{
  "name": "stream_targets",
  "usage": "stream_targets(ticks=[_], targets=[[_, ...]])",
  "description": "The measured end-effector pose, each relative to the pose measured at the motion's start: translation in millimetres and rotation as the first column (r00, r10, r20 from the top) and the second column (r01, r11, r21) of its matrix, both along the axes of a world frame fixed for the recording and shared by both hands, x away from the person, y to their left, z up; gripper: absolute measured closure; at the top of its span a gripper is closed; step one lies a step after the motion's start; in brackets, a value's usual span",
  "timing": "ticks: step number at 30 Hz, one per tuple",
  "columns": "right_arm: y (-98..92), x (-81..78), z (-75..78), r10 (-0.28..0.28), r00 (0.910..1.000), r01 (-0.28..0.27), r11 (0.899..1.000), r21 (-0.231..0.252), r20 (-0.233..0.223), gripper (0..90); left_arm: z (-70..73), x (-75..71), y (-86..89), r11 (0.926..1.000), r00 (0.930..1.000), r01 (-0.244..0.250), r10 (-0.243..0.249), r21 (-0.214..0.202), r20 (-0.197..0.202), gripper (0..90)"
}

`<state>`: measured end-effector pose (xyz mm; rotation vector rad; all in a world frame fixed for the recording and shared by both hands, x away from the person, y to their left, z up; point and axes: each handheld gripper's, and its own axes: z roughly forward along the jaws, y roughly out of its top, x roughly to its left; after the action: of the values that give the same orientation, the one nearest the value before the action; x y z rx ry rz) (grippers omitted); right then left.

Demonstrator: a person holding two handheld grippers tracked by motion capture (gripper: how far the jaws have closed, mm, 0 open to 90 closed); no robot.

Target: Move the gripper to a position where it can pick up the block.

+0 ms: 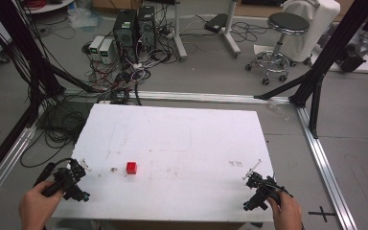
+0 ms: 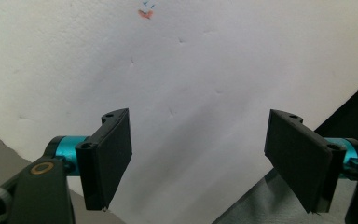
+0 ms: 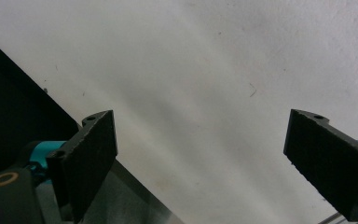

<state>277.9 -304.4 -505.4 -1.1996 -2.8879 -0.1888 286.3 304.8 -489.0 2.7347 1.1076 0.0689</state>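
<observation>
- The left gripper (image 1: pixel 72 181) sits at the lower left of the high view, jaws wide apart and holding nothing.
- The right gripper (image 1: pixel 261 190) sits at the lower right, also wide open and empty.
- The red cube (image 1: pixel 131 167) lies on the white table (image 1: pixel 182 134), in the lower middle of the frame, to the right of the left gripper.
- The left gripper is clearly nearer to it, so I judge this hand should reach.
- The cube has no long side.

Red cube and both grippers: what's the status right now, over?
Left gripper open, right gripper open, both empty. Red cube sits alone on white board, nearer left gripper. Nothing in between.
</observation>
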Motion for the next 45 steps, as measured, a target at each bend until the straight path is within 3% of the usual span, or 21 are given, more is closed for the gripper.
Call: stream_targets(ticks=[19, 23, 24, 33, 36, 38, 40, 45], targets=[[-0.4, 0.1, 0.6, -0.006, 0.9999, 0.006, 1.0, 0.006, 0.009, 8.9, -0.8, 1.1, 1.7, 1.0, 0.9999, -0.008, 0.008, 0.0, -0.013, 23.3], [0.3, 0.3, -0.1, -0.008, 0.9999, 0.008, 1.0, 0.004, 0.008, 8.9, -2.2, 0.7, 2.6, 0.9999, 0.9999, -0.015, 0.015, 0.003, 0.0, 23.4], [0.0, 0.1, 0.6, -0.005, 0.9999, 0.005, 1.0, 0.005, 0.009, 8.9, -1.8, 1.0, 3.3, 0.9999, 1.0, -0.008, 0.008, -0.012, -0.003, 23.4], [-1.6, -0.5, 3.6, -0.013, 0.9998, 0.013, 1.0, 0.011, 0.011, 8.9, -1.9, 0.8, 0.9, 0.9998, 0.9999, 0.017, -0.017, -0.012, -0.004, 23.3], [-2.5, -0.9, 3.8, -0.014, 0.9998, 0.014, 1.0, 0.015, 0.017, 8.9, -1.0, 4.1, 1.7, 0.9998, 0.9998, 0.006, -0.006, -0.017, -0.02, 23.4], [-3.9, -1.6, 3.2, -0.016, 0.9996, 0.016, 1.0, 0.024, 0.021, 8.8, 1.5, 9.0, 4.6, 0.9978, 0.999, -0.002, 0.0, -0.067, -0.044, 23.4], [-5.6, -2.2, 3.5, -0.019, 0.9996, 0.018, 1.0, 0.023, 0.023, 8.9, 2.6, 10.5, 5.2, 0.9973, 0.9988, 0.005, -0.009, -0.074, -0.049, 23.3], [-7.9, -3.7, 3.5, -0.03, 0.9993, 0.029, 0.999, 0.032, 0.023, 8.9, 5.6, 18.9, 0.6, 0.9967, 0.9947, 0.064, -0.068, -0.05, -0.077, 23.4]])
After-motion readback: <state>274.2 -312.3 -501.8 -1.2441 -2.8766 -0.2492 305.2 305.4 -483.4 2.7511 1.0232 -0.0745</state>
